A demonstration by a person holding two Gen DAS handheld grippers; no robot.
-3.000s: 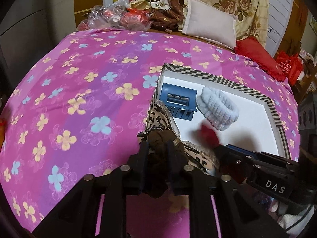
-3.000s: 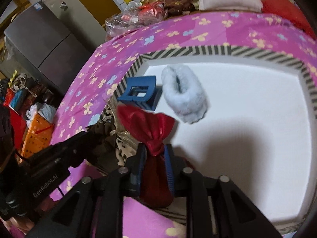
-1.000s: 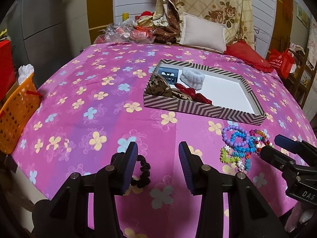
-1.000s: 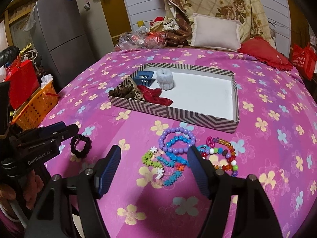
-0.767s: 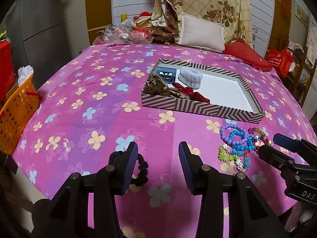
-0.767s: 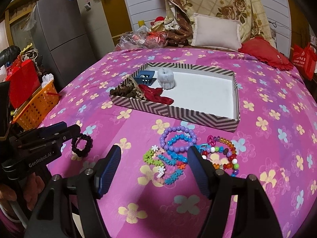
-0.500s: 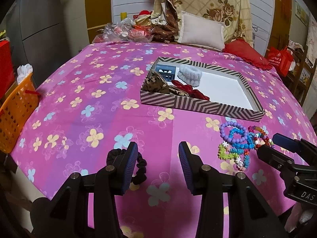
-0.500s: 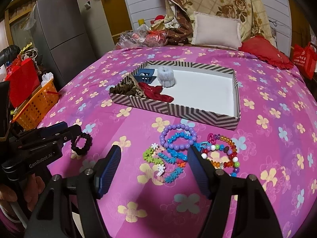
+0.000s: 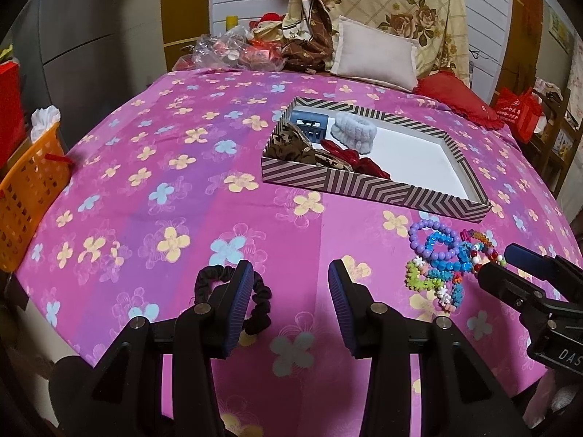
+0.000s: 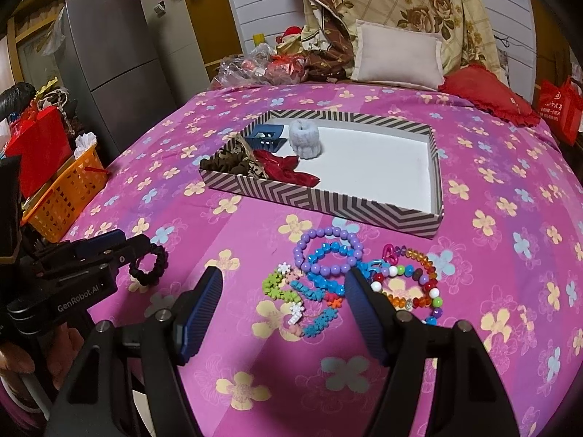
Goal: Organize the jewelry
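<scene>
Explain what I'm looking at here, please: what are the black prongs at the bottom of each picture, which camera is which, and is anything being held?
There is no robot arm. A person holds a two-finger gripper in each hand, and a fisheye camera on each looks forward along its fingers, so the black prongs are the gripper itself.

One picture is from the left gripper, the other from the right gripper. Each also shows in the other's view, at the edge.

Both are open and hold nothing.

On the pink flowered bedspread sits a striped box holding a leopard-print scrunchie, a red bow, a blue hair claw and a fluffy pale blue scrunchie. In front of the box lies a heap of coloured bead bracelets, just ahead of the right gripper. A black scrunchie lies by the left gripper's finger.
</scene>
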